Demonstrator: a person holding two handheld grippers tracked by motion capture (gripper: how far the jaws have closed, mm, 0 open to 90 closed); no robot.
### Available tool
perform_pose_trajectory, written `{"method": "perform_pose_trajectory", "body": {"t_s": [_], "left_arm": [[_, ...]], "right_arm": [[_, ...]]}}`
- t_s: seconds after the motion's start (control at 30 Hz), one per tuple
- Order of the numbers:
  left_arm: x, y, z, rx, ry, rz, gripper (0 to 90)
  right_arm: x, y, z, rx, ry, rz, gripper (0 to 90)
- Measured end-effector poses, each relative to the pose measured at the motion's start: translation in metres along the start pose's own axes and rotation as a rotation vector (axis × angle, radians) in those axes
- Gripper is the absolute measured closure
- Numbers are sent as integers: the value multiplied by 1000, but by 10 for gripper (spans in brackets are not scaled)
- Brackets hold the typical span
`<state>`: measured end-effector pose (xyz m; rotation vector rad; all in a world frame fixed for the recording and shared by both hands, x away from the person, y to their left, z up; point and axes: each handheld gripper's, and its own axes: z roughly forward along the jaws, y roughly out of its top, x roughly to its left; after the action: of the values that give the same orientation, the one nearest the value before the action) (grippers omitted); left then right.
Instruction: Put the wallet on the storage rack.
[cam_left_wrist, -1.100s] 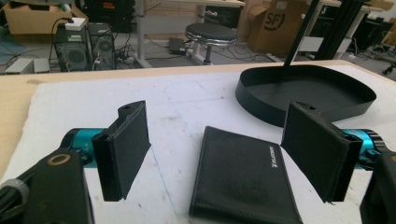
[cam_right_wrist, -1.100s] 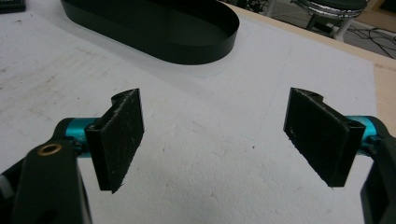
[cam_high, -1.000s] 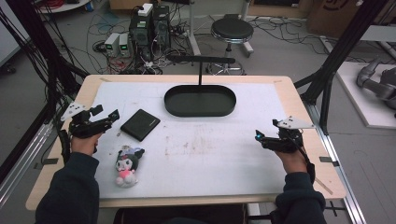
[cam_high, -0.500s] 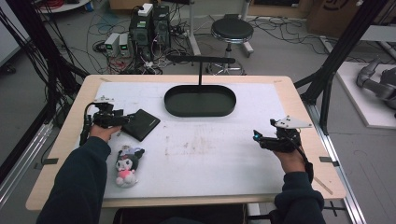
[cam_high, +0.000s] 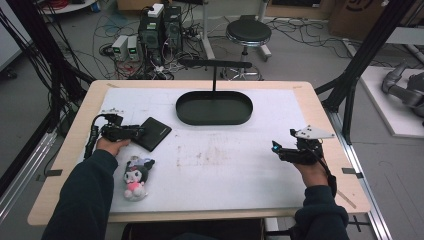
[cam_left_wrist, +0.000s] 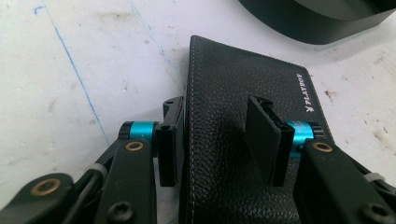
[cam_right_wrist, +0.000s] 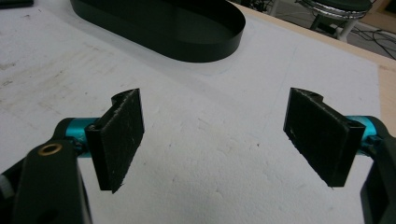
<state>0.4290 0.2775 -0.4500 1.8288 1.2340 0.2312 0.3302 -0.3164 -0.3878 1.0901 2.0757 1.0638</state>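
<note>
- Nearest the person, a small plush toy (cam_high: 135, 176) with a black head and pink body lies face up on the white table mat (cam_high: 225, 165), just beside the left forearm.
- The left gripper (cam_high: 131, 132) sits low over the left part of the mat. Its jaws straddle the near edge of a black leather wallet (cam_left_wrist: 243, 116): one jaw is down beside the wallet's stitched edge, the other is over its top face. The jaws are partly apart, and the pictures do not show whether they have pinched the wallet.
- The wallet lies flat on the mat, left of centre, between the plush toy and the tray.
- The right gripper (cam_right_wrist: 215, 140) is over bare mat on the right side, well apart from the wallet, its jaws spread wide with nothing between them.
- Farther back, a black oval tray (cam_high: 214, 109) rests on the mat, near the wallet's far corner.
- Beyond the table stands a round stool (cam_high: 248, 34).
</note>
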Motion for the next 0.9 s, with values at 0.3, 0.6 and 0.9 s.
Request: {"method": "perform_pose_trajectory", "body": {"t_s": [0.3, 0.6, 0.9], "left_arm": [[-5, 6, -18, -69, -28, 27, 843], [-11, 16, -52, -245, 0, 49, 859], [-31, 32, -76, -229, 12, 173, 861]], "right_arm": [[0, 0, 1, -1, -9, 7, 206], [0, 1, 0, -2, -9, 8, 206], [1, 3, 1, 2, -5, 8, 206]]}}
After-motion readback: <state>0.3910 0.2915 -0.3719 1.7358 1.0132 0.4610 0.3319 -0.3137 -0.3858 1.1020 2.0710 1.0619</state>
